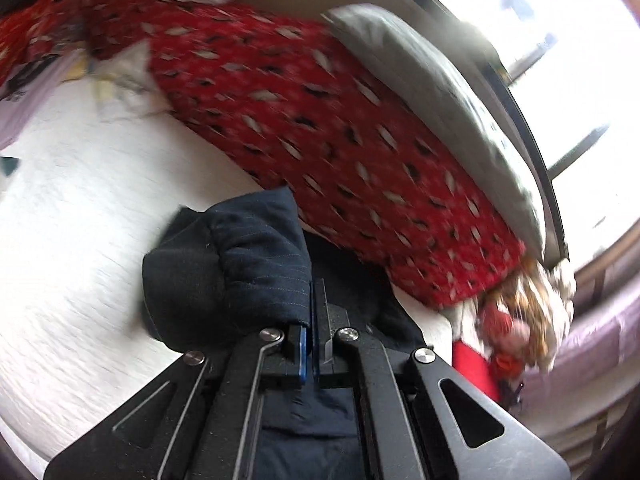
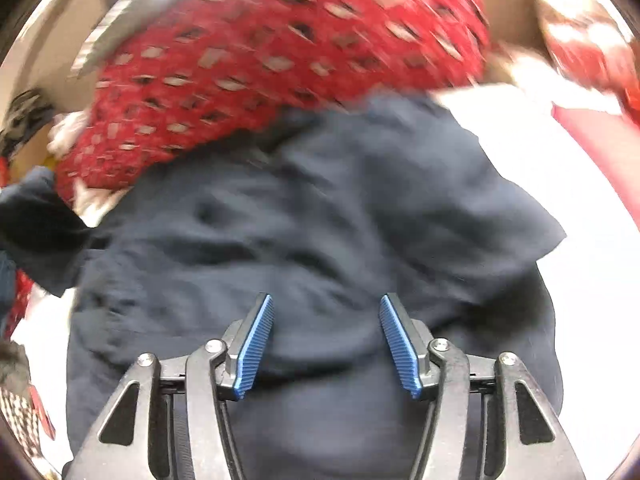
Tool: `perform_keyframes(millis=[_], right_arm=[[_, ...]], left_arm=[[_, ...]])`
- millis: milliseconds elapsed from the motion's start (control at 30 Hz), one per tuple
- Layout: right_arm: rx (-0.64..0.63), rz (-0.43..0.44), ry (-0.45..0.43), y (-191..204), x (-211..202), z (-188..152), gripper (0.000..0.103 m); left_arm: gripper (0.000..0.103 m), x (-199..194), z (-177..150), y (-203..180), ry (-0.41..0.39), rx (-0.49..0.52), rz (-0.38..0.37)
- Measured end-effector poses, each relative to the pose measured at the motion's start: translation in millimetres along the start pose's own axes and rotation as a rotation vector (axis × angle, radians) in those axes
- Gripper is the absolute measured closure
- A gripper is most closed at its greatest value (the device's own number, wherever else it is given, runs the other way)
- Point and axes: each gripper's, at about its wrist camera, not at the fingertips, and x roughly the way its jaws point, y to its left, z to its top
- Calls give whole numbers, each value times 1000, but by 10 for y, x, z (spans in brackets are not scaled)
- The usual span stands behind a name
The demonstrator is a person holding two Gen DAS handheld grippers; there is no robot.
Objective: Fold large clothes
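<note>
1. On the white bed sheet (image 1: 80, 216), a dark navy garment (image 2: 320, 220) lies spread and rumpled, its far edge running up against the red patterned blanket (image 2: 280, 60).
2. In the right wrist view the garment fills most of the frame below the blanket, with the bright sheet showing to its right and a fold of it trailing off to the left.
3. The right gripper (image 2: 326, 344) hangs over the near part of the garment with its jaws spread wide; the blue ribbed pads (image 2: 256, 348) are well apart and nothing sits between them.
4. In the left wrist view the left gripper (image 1: 311, 320) has its jaws drawn together, clamped on a bunched fold of the same navy cloth (image 1: 232, 264), which shows faint pinstripes and bulges up to the left of the fingertips.
5. That pinched fold sits just beside the near edge of the red blanket (image 1: 320, 144), between the blanket and the open stretch of sheet.
6. Beyond the blanket a grey pillow (image 1: 436, 96) lies along its far side, against the bed's edge.
7. At the blanket's right end, a heap of mixed red and orange-patterned clothes (image 1: 520, 320) is piled; the blur makes the items hard to tell apart.
8. At the blanket's left end there are pale crumpled fabrics (image 1: 120, 76) and a light printed shirt (image 1: 28, 88).
</note>
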Motion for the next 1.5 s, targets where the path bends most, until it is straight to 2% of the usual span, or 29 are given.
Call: perform_keyframes(millis=[33, 67, 133, 167, 267, 333, 467, 500, 567, 600, 667, 733, 800, 833, 867, 933, 967, 1033, 1100, 1200, 1267, 1333, 1367, 1400, 1500], right_arm=[[19, 36, -7, -89, 31, -39, 44], [18, 68, -62, -132, -10, -79, 43], [-6, 67, -92, -119, 0, -138, 41], [-21, 65, -101, -92, 10, -153, 37], [-57, 65, -105, -13, 46, -161, 28], [-59, 81, -107, -14, 56, -152, 26], [-25, 134, -124, -118, 31, -175, 26], [-17, 144, -126, -142, 14, -200, 26], [-5, 161, -129, -162, 9, -195, 26], [-3, 163, -129, -160, 8, -193, 26], [-5, 156, -126, -148, 12, -187, 26], [-14, 139, -111, -126, 11, -180, 26], [-25, 102, -65, -60, -4, -110, 26], [-20, 92, -44, -16, -36, -58, 27], [-14, 115, -52, 30, -95, -17, 27], [-37, 173, -110, 188, -246, 42, 26], [-82, 189, -138, 354, -313, 74, 26], [-189, 214, -137, 676, -331, 89, 24], [-346, 191, -109, 1077, -250, 29, 24], [-555, 128, -79, 1554, -42, -142, 24], [-631, 76, -72, 1747, 97, -189, 27], [-669, 38, -89, 1888, 206, -174, 44], [-670, 43, -90, 1918, 213, -159, 73], [-653, 74, -75, 1909, 218, -114, 90], [-504, 186, -96, 1663, 60, 100, 93]], left_arm=[[103, 62, -42, -98, 14, 14, -3], [103, 163, -121, -235, 35, 38, -1], [103, 394, -248, -435, 88, 71, 5], [103, 473, -304, -504, 104, 84, 10], [103, 877, -580, -747, 176, 144, 43], [103, 1209, -809, -872, 239, 182, 73], [102, 1855, -1294, -970, 378, 264, 180], [102, 2024, -1427, -954, 427, 291, 227], [101, 2151, -1552, -914, 464, 333, 280], [98, 2143, -1595, -901, 476, 356, 281], [93, 1972, -1599, -879, 483, 368, 216], [87, 1679, -1551, -789, 490, 346, 110], [68, 1293, -1446, -594, 442, 304, 26], [62, 1094, -1377, -440, 393, 267, 3], [57, 968, -1320, -305, 351, 231, 12], [57, 840, -1245, -53, 306, 172, 25], [57, 819, -1224, 96, 304, 136, 40], [57, 846, -1207, 391, 322, 41, 59], [57, 876, -1209, 601, 335, -38, 54], [57, 895, -1227, 728, 334, -88, 38], [57, 899, -1256, 749, 336, -106, 19], [57, 858, -1224, 791, 337, -104, 12], [57, 860, -1215, 789, 338, -101, 7], [57, 857, -1222, 763, 340, -95, 2], [57, 888, -1222, 697, 338, -86, -11]])
